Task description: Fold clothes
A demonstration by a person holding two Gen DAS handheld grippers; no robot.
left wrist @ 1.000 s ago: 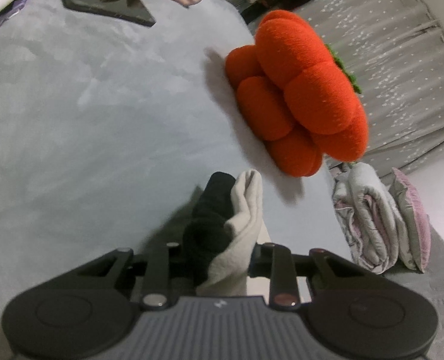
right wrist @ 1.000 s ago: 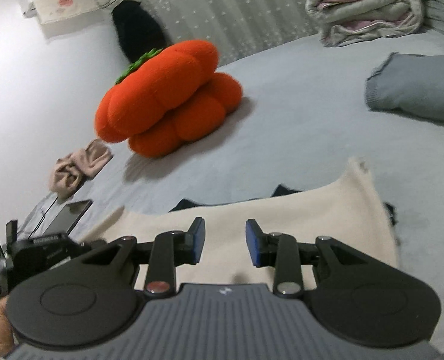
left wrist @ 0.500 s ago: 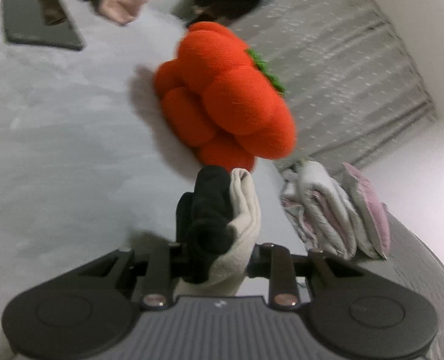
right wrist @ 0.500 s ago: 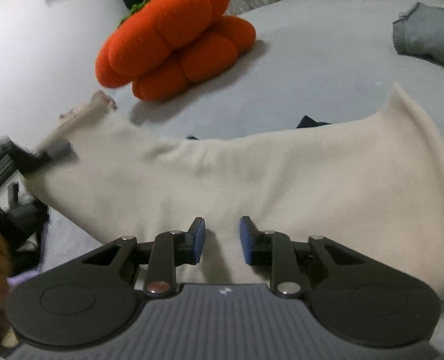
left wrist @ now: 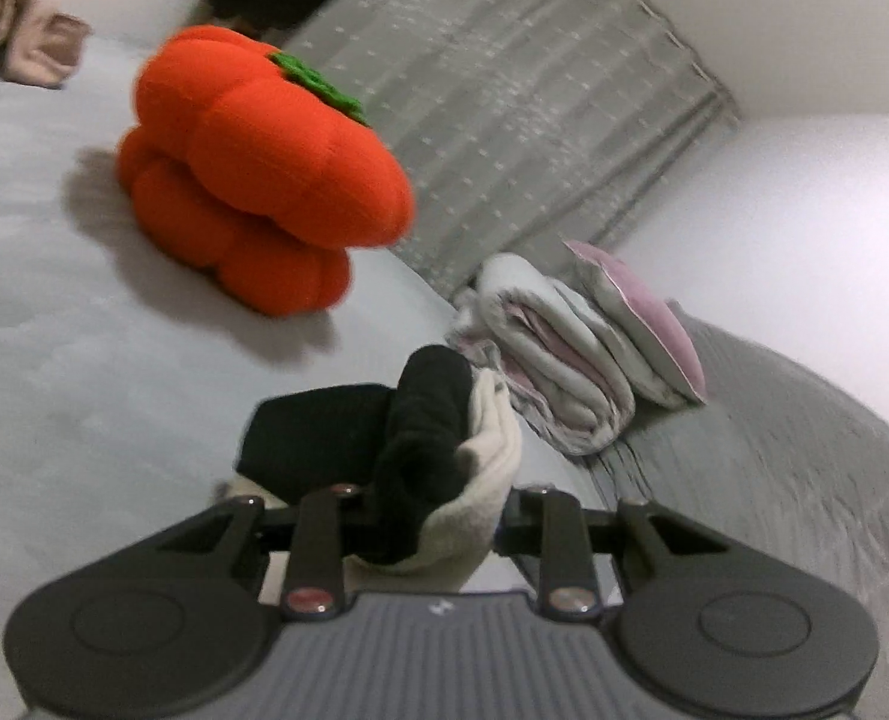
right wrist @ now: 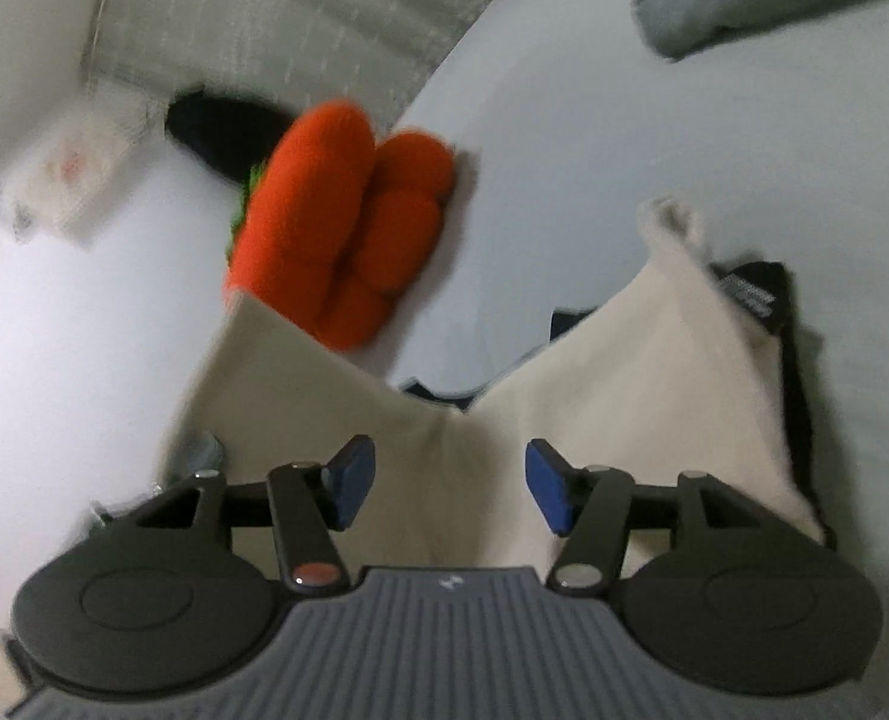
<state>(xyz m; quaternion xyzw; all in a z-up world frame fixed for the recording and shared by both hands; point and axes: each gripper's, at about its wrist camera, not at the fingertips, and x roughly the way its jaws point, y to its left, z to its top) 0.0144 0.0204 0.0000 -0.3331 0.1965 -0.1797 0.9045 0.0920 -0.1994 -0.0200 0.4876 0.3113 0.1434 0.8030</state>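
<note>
My L gripper (left wrist: 438, 516) clamps bunched cream/black garment (left wrist: 444, 456); R gripper (right wrist: 450, 486) spread wide above cream fabric, pads (right wrist: 354, 474) clear.

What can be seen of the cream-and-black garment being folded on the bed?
The garment looks like soft knit or fleece, cream on one face and black on the other, with black showing along its right edge and a label at the far corner. It is draped in a sagging V, partly lifted off the grey bed. The left gripper pinches a bunched edge, black and cream layers together. The right gripper hovers over the cream face, jaws apart, gripping nothing.
</note>
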